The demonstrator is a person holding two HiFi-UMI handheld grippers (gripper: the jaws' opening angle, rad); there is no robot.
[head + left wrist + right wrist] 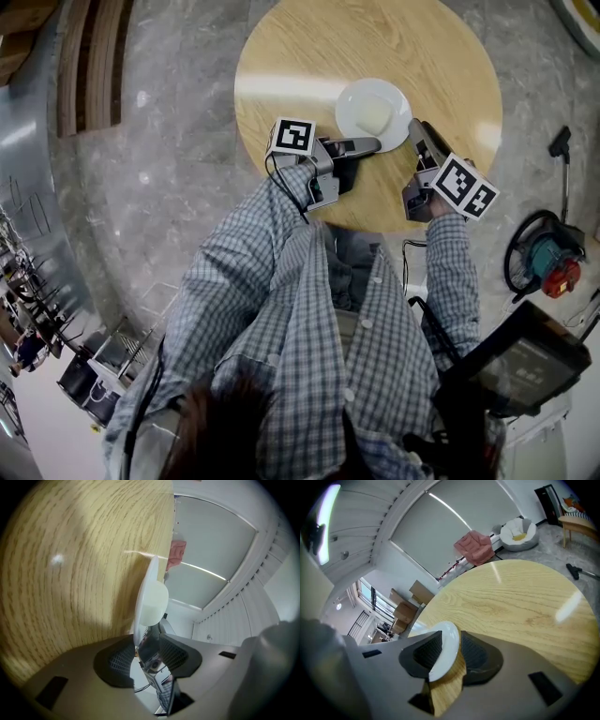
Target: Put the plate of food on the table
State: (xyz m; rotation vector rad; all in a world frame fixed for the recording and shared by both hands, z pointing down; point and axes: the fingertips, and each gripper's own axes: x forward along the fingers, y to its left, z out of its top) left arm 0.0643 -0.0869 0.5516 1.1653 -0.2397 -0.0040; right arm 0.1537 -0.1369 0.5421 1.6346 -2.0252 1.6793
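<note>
White plate (pixel 373 105) with pale food (pixel 372 116) sat on wooden table (pixel 300 56). Left gripper (pixel 371 144) and right gripper (pixel 414 126) both stood parted, plate rim loose between the jaws.

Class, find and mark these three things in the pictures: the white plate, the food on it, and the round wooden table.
white plate (pixel 397 95): head view, bare right rim.
food (pixel 372 116): head view, middle of the pale piece.
round wooden table (pixel 309 47): head view, bare top, upper left of the plate.
</note>
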